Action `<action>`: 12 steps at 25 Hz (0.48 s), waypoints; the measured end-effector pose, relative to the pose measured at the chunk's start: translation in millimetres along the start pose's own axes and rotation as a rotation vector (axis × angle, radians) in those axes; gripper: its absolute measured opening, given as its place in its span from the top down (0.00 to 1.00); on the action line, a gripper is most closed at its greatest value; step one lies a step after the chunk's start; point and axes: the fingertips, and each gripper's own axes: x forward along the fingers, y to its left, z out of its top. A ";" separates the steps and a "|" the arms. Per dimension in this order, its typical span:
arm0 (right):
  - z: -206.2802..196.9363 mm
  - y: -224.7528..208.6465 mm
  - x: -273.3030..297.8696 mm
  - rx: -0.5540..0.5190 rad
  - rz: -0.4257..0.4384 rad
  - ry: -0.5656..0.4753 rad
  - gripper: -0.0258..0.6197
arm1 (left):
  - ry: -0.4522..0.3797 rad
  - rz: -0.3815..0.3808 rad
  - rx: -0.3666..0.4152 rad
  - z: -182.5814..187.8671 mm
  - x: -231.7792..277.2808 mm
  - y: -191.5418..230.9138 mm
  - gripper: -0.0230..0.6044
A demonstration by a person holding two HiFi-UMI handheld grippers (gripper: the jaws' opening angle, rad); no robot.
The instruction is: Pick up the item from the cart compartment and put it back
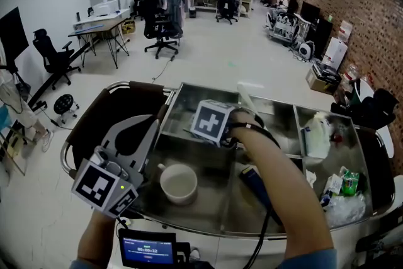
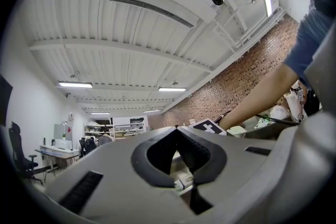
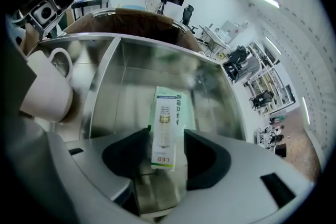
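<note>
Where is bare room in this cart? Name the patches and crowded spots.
Bare steel surrounds the mug in its compartment and flanks the LED box in the next. The right-end compartments, holding a bottle and packets, are crowded.

compartment walls (image 3: pixel 102 78) close around box (image 3: pixel 167 128)

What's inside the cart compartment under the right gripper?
One LED bulb box, between the right gripper's open jaws, with the compartment's bare steel around it. Whatever is beneath the box or behind the jaws is covered and can't be seen.
</note>
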 end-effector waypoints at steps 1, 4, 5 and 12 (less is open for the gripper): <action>1.0 1.2 0.4 0.007 0.004 -0.008 0.60 | 0.000 0.000 -0.001 -0.5 -0.3 -0.1 0.94; 1.6 0.9 -0.1 0.012 -0.002 -0.013 0.60 | 0.002 0.001 -0.004 -1.4 -0.7 0.0 0.94; 1.2 0.3 -0.4 0.010 -0.005 -0.012 0.60 | 0.003 0.001 -0.005 -1.8 -0.9 0.0 0.94; 1.8 -1.1 -9.4 0.011 -0.020 -0.034 0.60 | 0.012 0.001 0.000 -3.0 -4.5 -2.6 0.94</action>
